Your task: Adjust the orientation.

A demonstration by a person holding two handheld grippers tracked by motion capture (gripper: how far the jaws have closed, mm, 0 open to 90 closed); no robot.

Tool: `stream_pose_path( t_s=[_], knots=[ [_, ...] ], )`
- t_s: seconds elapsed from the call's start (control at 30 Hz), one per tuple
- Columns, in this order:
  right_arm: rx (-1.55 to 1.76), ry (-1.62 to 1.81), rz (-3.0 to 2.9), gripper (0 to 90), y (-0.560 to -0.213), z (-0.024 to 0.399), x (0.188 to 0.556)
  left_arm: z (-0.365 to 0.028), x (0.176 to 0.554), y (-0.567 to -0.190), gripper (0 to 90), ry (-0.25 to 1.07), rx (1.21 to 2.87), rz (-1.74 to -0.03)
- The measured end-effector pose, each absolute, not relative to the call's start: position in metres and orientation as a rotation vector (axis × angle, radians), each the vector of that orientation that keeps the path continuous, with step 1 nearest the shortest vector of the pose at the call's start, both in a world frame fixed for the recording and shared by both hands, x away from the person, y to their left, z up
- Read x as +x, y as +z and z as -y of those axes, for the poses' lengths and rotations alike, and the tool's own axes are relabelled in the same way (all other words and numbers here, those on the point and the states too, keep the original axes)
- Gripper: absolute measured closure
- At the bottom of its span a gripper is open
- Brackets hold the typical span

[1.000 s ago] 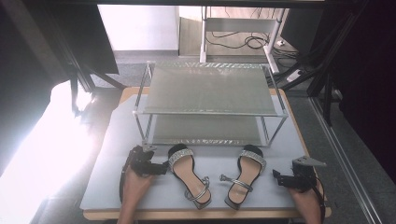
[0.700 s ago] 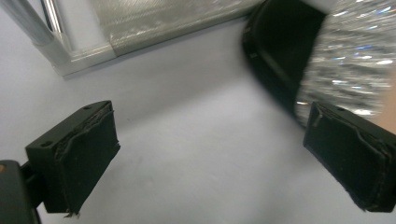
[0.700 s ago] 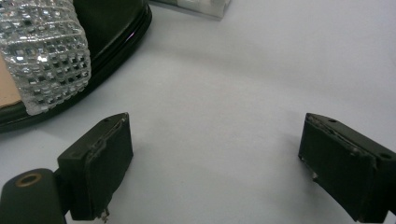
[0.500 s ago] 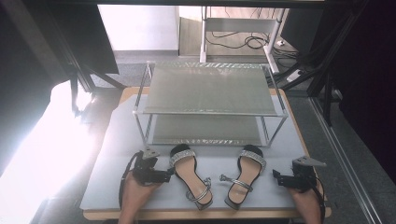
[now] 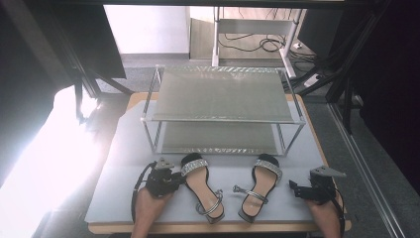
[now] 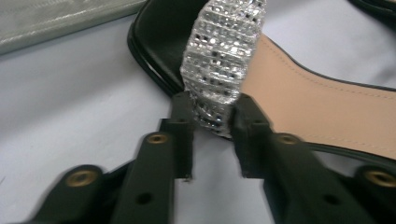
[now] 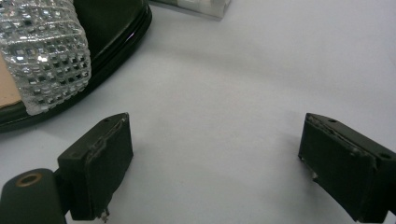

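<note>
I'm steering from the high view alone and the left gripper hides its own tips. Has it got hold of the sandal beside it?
Observer: Yes. The left gripper has just closed its jaws on the rhinestone strap of the left sandal.
Operator: At which part of the strap?
Observer: Its lower end, where it meets the black sole edge.
Operator: And the right gripper?
Observer: The right gripper is open over bare grey mat, with the right sandal off to one side, untouched.
</note>
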State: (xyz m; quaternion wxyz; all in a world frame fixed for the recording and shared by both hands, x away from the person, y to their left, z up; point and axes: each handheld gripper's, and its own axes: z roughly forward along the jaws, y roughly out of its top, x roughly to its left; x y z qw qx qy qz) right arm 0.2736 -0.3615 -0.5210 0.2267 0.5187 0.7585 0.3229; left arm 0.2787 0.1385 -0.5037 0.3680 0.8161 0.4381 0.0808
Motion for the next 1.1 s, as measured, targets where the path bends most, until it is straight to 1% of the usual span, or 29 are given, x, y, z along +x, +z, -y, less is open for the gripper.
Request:
stream_pose_path(
  t_s=[0.03,0.07,0.1,0.3,0.47,0.5,0.53,0.63,0.67,0.7,0.73,0.8,0.9,1.0,1.07,1.1],
  knots=[
    [1.429,0.89,-2.09,9.5,-0.521,0.362,0.274,-0.138,0.28,-0.502,78.0,0.21,2.114,-1.114],
    [1.429,0.89,-2.09,9.5,-0.521,0.362,0.274,-0.138,0.282,-0.501,78.0,0.21,2.129,-1.107],
    [1.429,0.89,-2.09,9.6,-0.521,0.362,0.274,-0.139,0.284,-0.499,81.4,0.207,2.145,-1.096],
    [1.429,0.89,-2.09,9.5,-0.521,0.362,0.274,-0.143,0.299,-0.495,82.8,0.21,2.197,-1.083],
    [1.429,0.89,-2.09,9.6,-0.521,0.362,0.274,-0.147,0.309,-0.496,82.2,0.228,2.178,-1.096],
    [1.429,0.89,-2.09,9.6,-0.521,0.362,0.274,-0.148,0.31,-0.497,81.3,0.23,2.171,-1.097],
    [1.43,0.89,-2.09,9.6,-0.521,0.362,0.274,-0.149,0.311,-0.498,77.6,0.229,2.16,-1.102],
    [1.429,0.89,-2.09,9.6,-0.521,0.362,0.274,-0.151,0.311,-0.499,62.6,0.23,2.13,-1.13],
    [1.429,0.89,-2.09,9.6,-0.521,0.362,0.274,-0.153,0.311,-0.499,57.7,0.211,2.103,-1.145],
    [1.429,0.89,-2.09,9.6,-0.521,0.362,0.274,-0.155,0.311,-0.499,57.7,0.193,2.072,-1.158],
    [1.429,0.89,-2.09,9.6,-0.521,0.362,0.274,-0.156,0.31,-0.5,49.8,0.183,2.045,-1.174],
    [1.429,0.89,-2.09,9.6,-0.521,0.362,0.274,-0.158,0.31,-0.501,45.7,0.171,2.017,-1.194],
    [1.429,0.89,-2.09,9.5,-0.521,0.362,0.274,-0.157,0.311,-0.505,45.6,0.168,2.005,-1.208],
    [1.429,0.89,-2.09,9.6,-0.521,0.362,0.274,-0.152,0.313,-0.509,48.1,0.154,1.985,-1.218],
    [1.429,0.89,-2.09,9.6,-0.521,0.362,0.274,-0.15,0.315,-0.512,51.5,0.134,1.979,-1.208],
    [1.43,0.891,-2.09,9.6,-0.521,0.362,0.274,-0.149,0.315,-0.512,54.6,0.128,1.965,-1.211]
  ],
)
